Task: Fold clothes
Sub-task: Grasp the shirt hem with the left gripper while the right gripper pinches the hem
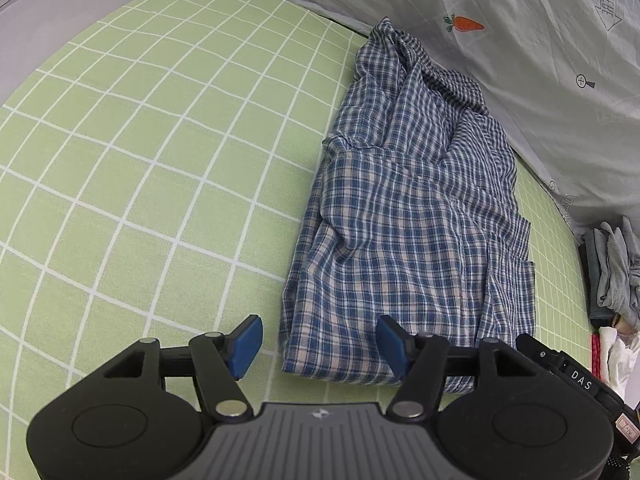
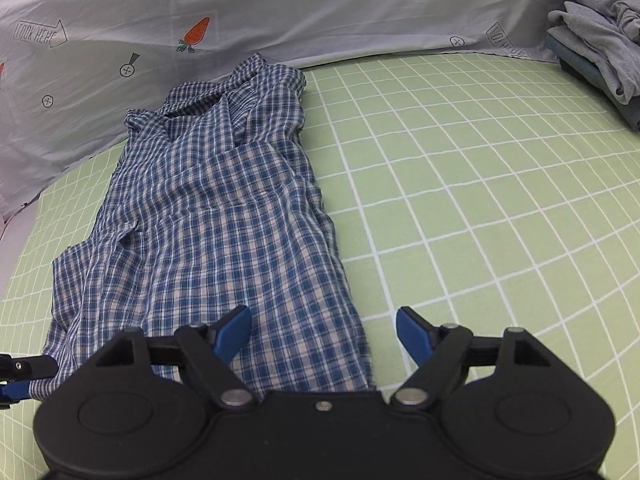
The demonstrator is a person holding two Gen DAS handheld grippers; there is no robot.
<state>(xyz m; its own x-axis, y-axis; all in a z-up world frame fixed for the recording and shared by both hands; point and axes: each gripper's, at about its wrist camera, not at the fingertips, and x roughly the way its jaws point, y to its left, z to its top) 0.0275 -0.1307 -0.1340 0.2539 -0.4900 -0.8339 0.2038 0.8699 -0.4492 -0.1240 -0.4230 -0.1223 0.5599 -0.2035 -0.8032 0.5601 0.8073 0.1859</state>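
Note:
A blue and white checked shirt (image 1: pixel 408 216) lies lengthwise on a green grid-patterned sheet (image 1: pixel 160 160), its sides folded inward and its collar end far away. My left gripper (image 1: pixel 320 346) hangs open over the near left corner of the hem, with the cloth edge between its blue pads and nothing pinched. In the right wrist view the same shirt (image 2: pixel 216 208) runs away from me, and my right gripper (image 2: pixel 324 336) stands open over the near right corner of the hem. The left gripper's tip (image 2: pixel 16 376) shows at the far left edge.
A pale grey sheet printed with carrots (image 2: pixel 280 12) rises behind the shirt. A stack of folded grey clothes (image 2: pixel 600 44) sits at the back right of the bed, also seen as a grey pile (image 1: pixel 616 272) at the right edge. Open green sheet (image 2: pixel 480 180) lies right of the shirt.

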